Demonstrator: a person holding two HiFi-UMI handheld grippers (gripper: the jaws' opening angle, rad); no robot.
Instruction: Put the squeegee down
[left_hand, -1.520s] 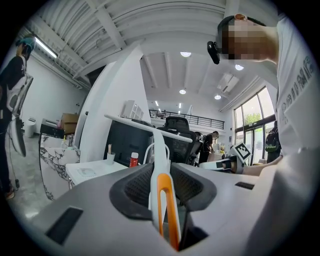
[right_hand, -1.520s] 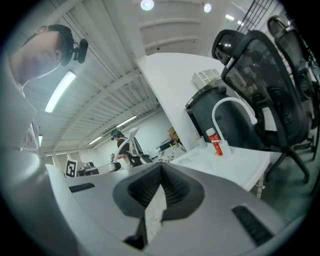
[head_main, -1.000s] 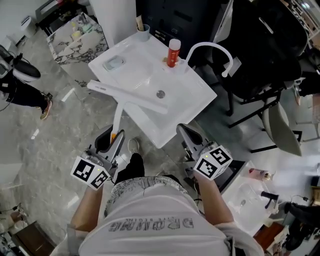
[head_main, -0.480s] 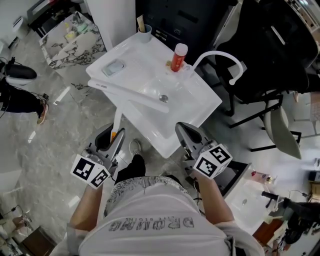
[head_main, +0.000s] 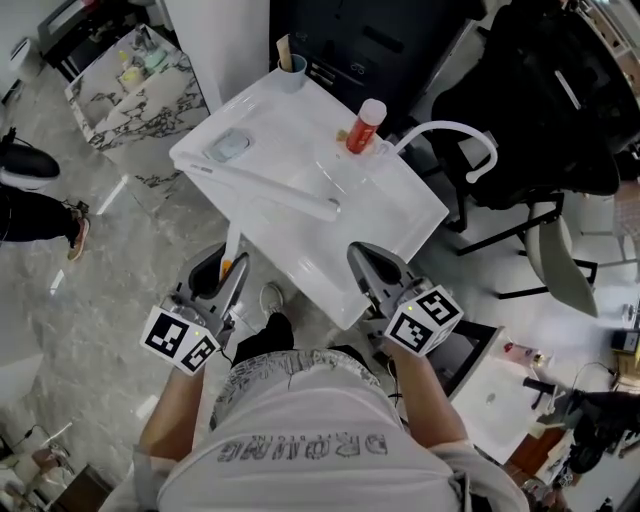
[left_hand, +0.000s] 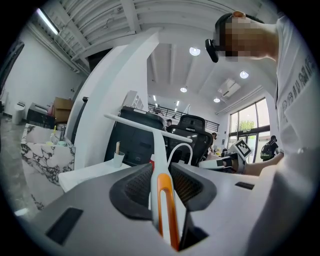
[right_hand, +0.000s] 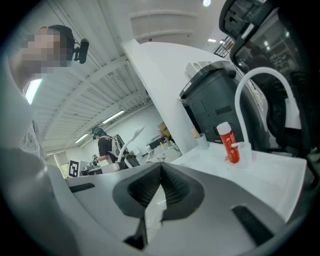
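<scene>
Left gripper (left_hand: 161, 172) jaws clamped on the squeegee (left_hand: 165, 210) handle, white with an orange insert, gripped low on the handle. Handle runs forward and up to the long white blade, which sits crosswise above the white sink surface (head_main: 395, 235), not touching it as far as the left gripper view shows. In the head view the left gripper (head_main: 228, 278) is just off the near-left edge of the surface, and the squeegee (head_main: 265, 185) blade spans from the left corner toward the middle. Right gripper (right_hand: 161, 167) jaws together at the tips, nothing between them. In the head view the right gripper (head_main: 372, 268) is by the near corner, well apart from the squeegee. Red bottle (head_main: 366, 126) stands upright by the far-right edge, white curved faucet (head_main: 455, 132) beside it. Cup (head_main: 291, 68) at the far corner, soap dish (head_main: 227, 147) near the far-left edge. Black chair (head_main: 545, 110) beyond the right corner.
</scene>
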